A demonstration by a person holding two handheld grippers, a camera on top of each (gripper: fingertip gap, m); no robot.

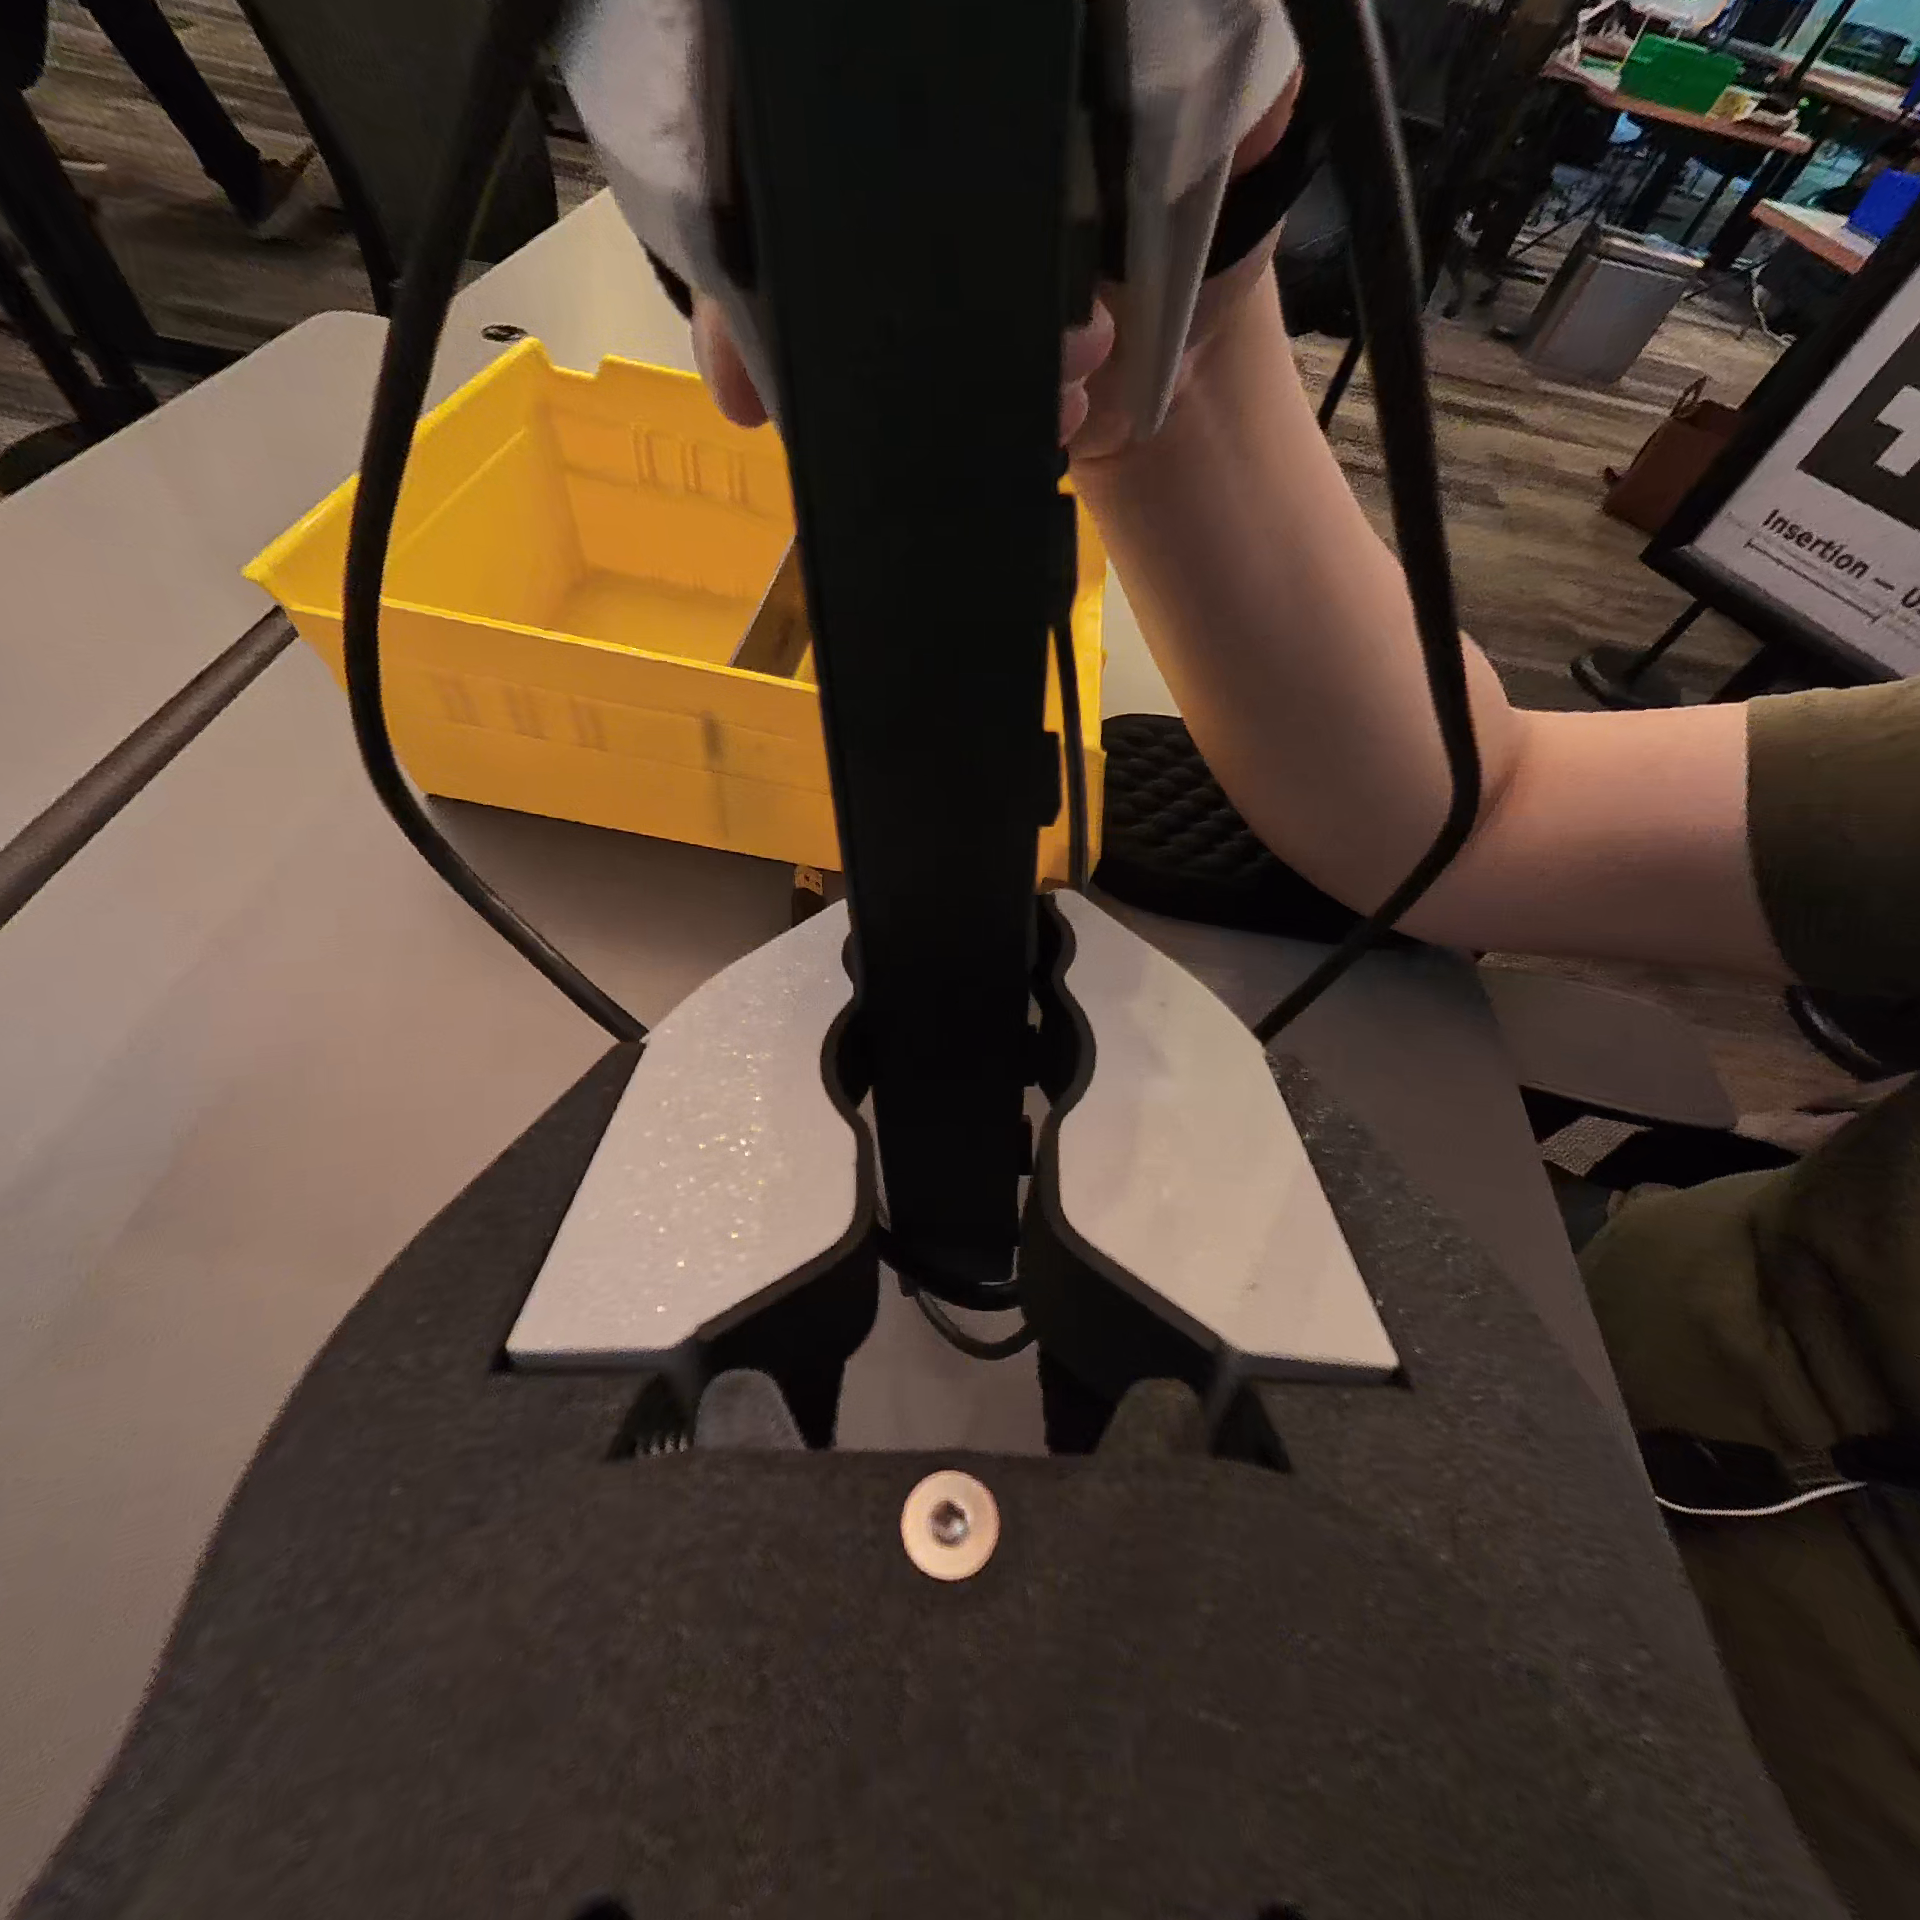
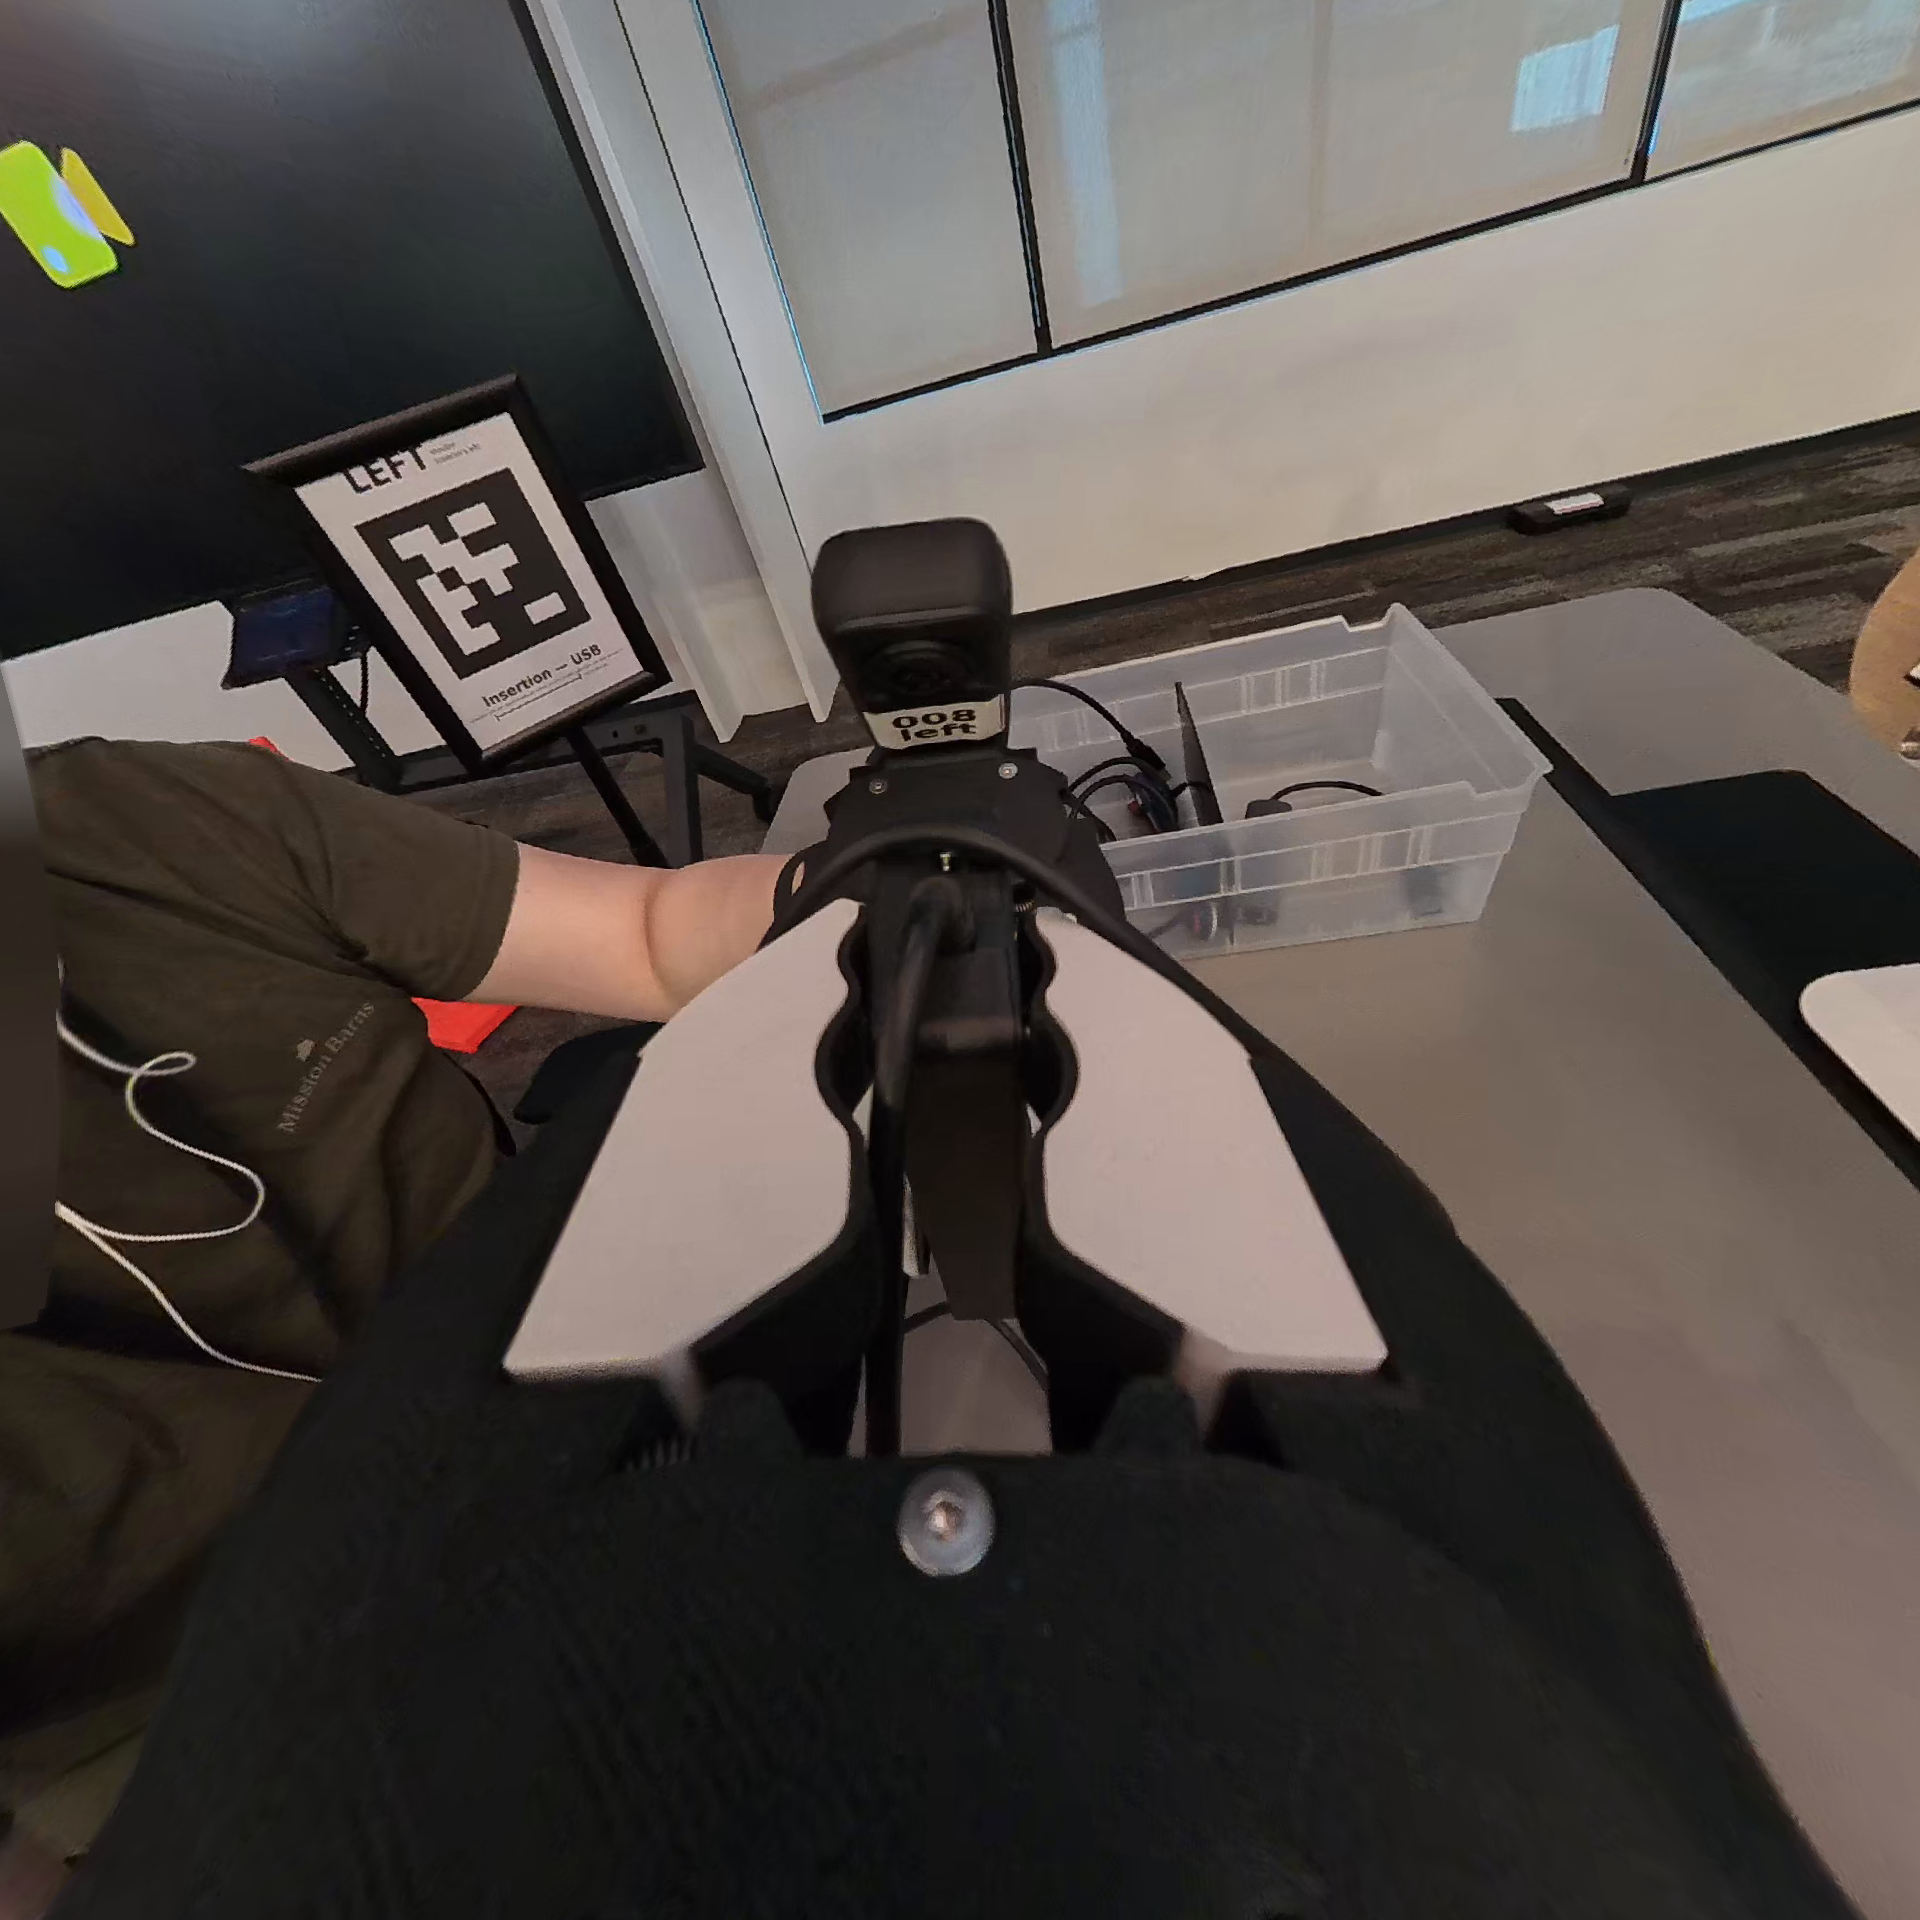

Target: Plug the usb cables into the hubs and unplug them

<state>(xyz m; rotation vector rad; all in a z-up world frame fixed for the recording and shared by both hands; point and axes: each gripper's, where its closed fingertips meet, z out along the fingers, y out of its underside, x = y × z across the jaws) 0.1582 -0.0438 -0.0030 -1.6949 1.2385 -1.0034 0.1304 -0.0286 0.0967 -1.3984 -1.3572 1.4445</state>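
Note:
A long black usb hub [image 1: 935, 623] spans between my two grippers above the grey table [image 1: 208, 1143]. My left gripper [image 1: 951, 925] is shut on its near end. My right gripper [image 1: 935, 156], held by a hand, grips its far end at the top of the left wrist view. In the right wrist view my right gripper [image 2: 951, 935] is shut on the hub [image 2: 971, 1143], with the left gripper's camera [image 2: 909, 623] facing it. Black cables [image 1: 364, 623] loop down either side of the hub; one [image 2: 894, 1039] runs beside it between my right fingers. Whether a plug sits in a port is hidden.
A yellow bin [image 1: 499, 665] stands behind the hub. A clear bin [image 2: 1455, 831] with several cables sits at the far right of the table, beside a black mat [image 2: 1766, 862]. A framed marker sign [image 2: 468, 582] stands on the floor. The person's forearm [image 1: 1299, 675] rests near a black pad. The grippers' ends are close to 10 cm from one another.

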